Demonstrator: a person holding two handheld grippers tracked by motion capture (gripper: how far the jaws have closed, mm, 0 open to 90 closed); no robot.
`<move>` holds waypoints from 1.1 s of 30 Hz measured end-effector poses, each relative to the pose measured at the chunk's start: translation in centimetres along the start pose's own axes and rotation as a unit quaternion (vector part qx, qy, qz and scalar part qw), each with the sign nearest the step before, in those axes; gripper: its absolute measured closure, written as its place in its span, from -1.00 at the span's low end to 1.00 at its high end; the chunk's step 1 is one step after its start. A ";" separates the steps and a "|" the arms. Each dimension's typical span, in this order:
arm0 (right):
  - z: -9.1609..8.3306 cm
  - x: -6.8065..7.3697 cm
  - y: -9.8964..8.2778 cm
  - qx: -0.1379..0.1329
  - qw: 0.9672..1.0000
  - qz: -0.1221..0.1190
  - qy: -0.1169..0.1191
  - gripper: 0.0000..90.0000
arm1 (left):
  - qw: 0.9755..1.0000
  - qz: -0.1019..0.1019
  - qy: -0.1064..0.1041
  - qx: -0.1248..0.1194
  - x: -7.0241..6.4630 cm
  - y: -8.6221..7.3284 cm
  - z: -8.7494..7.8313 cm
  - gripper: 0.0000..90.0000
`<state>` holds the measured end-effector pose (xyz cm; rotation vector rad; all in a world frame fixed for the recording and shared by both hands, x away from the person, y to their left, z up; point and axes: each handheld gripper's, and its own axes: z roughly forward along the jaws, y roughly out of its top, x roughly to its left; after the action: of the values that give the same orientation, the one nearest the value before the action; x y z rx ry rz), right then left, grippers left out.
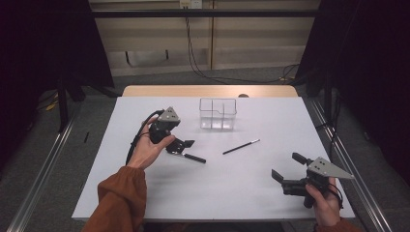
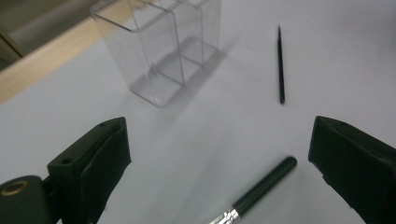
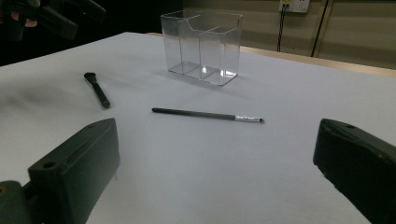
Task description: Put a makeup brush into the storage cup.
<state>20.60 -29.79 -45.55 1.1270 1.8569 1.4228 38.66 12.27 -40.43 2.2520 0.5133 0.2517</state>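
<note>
Left gripper (image 1: 186,145) over short brush (image 1: 192,157) (jaws apart), open table (image 1: 232,188) around

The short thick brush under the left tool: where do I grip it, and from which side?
Grip the short brush mid-handle, on the black part just past the silver ferrule. It lies flat on the table, so come straight down with the open left tool, jaws across the handle.
</note>
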 end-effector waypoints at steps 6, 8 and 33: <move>0.1 0.1 0.0 0.006 1.000 -0.002 0.005 -1.00 | 0.999 0.020 -0.010 0.030 0.1 0.1 0.4 -0.87; 0.1 0.1 0.0 0.005 1.000 -0.003 0.006 -1.00 | 0.998 0.019 -0.024 0.059 0.3 0.1 0.6 -0.87; 0.3 0.3 -0.1 0.016 1.000 -0.008 0.013 -1.00 | 0.965 0.085 -0.077 0.236 0.4 0.7 4.2 -0.91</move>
<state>20.69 -29.38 -45.71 1.1103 1.9098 1.4096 40.59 9.22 -42.67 2.7577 0.3189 0.0365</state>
